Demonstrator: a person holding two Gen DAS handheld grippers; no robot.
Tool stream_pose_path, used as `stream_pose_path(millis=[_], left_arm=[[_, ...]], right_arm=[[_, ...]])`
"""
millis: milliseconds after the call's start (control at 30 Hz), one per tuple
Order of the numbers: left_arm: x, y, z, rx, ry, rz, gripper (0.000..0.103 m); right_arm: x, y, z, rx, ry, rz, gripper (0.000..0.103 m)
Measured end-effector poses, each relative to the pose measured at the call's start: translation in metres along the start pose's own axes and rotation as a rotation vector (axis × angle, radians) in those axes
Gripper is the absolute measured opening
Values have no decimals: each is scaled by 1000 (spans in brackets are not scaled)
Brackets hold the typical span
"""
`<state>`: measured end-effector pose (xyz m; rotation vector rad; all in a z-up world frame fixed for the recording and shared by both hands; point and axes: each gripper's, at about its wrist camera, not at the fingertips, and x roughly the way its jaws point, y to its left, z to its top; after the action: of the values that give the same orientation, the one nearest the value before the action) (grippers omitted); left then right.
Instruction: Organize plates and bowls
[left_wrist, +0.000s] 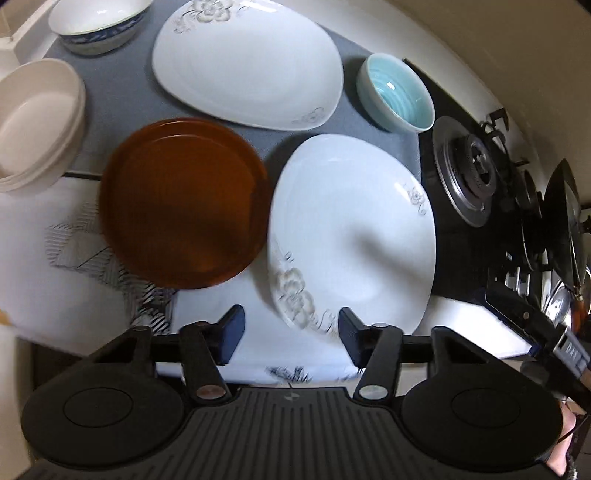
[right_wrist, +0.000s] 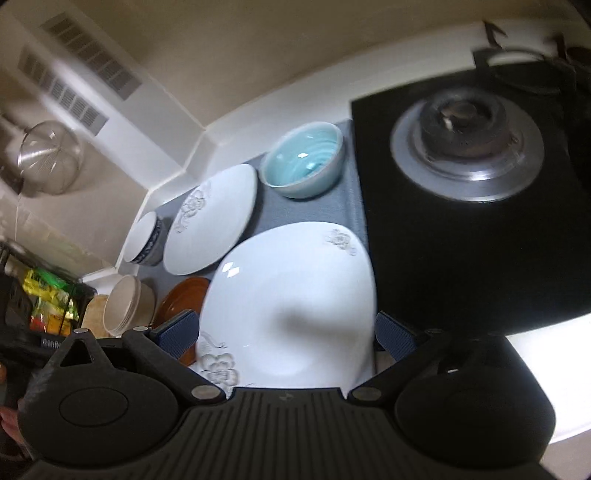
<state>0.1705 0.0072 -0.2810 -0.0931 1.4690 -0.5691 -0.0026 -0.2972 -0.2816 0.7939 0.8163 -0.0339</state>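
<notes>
A near white floral plate (left_wrist: 354, 236) (right_wrist: 295, 295) lies on the counter beside a brown round plate (left_wrist: 184, 203) (right_wrist: 181, 295). A second white floral plate (left_wrist: 247, 66) (right_wrist: 210, 218) lies further back on the grey mat. A teal bowl (left_wrist: 395, 92) (right_wrist: 303, 158), a blue-patterned bowl (left_wrist: 96, 26) (right_wrist: 146, 238) and stacked cream bowls (left_wrist: 37, 122) (right_wrist: 125, 302) stand around them. My left gripper (left_wrist: 291, 332) is open and empty above the near plate's front edge. My right gripper (right_wrist: 286, 334) is open, its fingers either side of the near white plate, above it.
A black gas hob (left_wrist: 465, 173) (right_wrist: 469, 162) lies right of the plates, with a dark pan (left_wrist: 561, 221) on its far burner. A patterned cloth (left_wrist: 92, 251) covers the counter front. A mesh strainer (right_wrist: 48, 162) hangs on the left wall.
</notes>
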Motion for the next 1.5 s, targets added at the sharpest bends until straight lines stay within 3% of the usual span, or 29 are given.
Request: stream_pose_path(millis=[100,133,300,500,600,767,833,1000,1133,1267,1400,1500], left_arm=[[20,-7,-3,-17,26,53,29],[27,-7,-2,-27,33,53,29],[51,-3,6,-93,56,72,29],[61,2,20,-151,36,43,32],[69,-2,25,-149,48,96,33],[74,-5,29,-165,23,86,38],[71,-10,25,-139,10,129,26],[60,-17,8,-63,4,128,23],[70,-8,28,-106,40,88,25],[72,-15,41,-86,35,131,30],[82,-37,30,-38,33,166,30],[73,-46,5,-9,28,171,29]], right_arm=[[15,-25,1,130,54,45,83],[20,-28,1,138,65,45,77],[30,-46,-2,159,81,-7,69],[38,-55,1,137,73,32,57],[48,-62,4,165,90,23,45],[57,-65,5,132,86,5,16],[54,-64,3,106,83,-1,12],[40,-63,0,25,97,-9,11],[39,-65,2,4,111,19,14],[44,-61,7,-5,99,26,20],[49,-60,7,10,92,27,22],[41,-50,5,-73,99,-8,22]])
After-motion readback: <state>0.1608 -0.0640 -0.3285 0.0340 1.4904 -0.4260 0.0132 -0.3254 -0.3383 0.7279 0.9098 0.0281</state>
